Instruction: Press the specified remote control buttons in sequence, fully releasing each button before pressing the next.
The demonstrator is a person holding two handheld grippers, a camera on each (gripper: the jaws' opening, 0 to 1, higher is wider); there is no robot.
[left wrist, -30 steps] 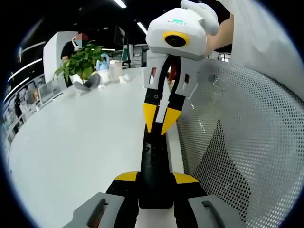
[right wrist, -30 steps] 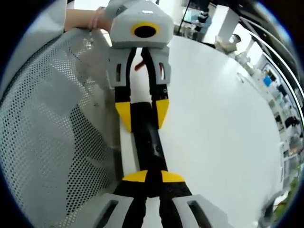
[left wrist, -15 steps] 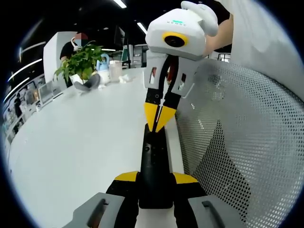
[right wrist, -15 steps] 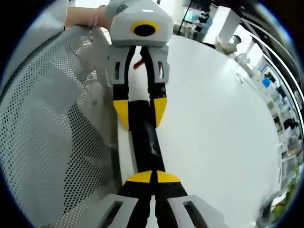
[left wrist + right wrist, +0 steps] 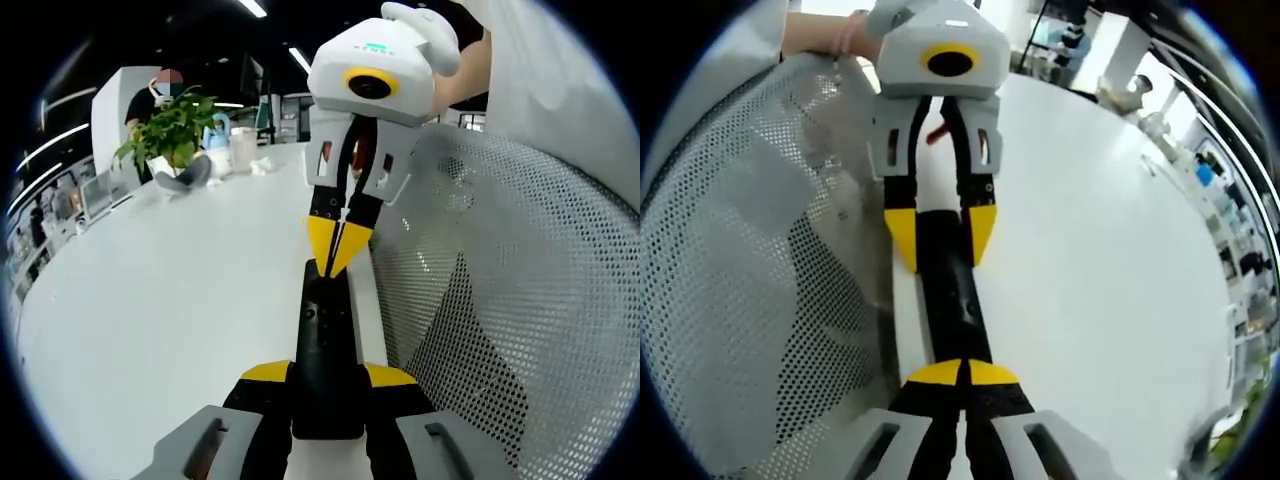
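Spanning most of both views, the white table (image 5: 150, 330) runs beside a perforated mesh chair back (image 5: 520, 300), and a potted plant (image 5: 170, 135) stands well off at the far end. Remote control (image 5: 327, 350), black and slim, lies lengthwise near the table edge closest to the mesh. Left gripper (image 5: 325, 385) clamps the near end of the remote between its yellow-tipped jaws, steadying it. Right gripper (image 5: 338, 262) has its jaws pinched together to a single point, tip down on the remote's upper face, apparently on a button; which button is too small to tell. Risks, as judged: the joined tip may slide off the button or straddle two, giving a wrong press; a lift too shallow may fail to release fully before the next press; downward force may pivot the remote in the left grip and nudge it toward the table edge.
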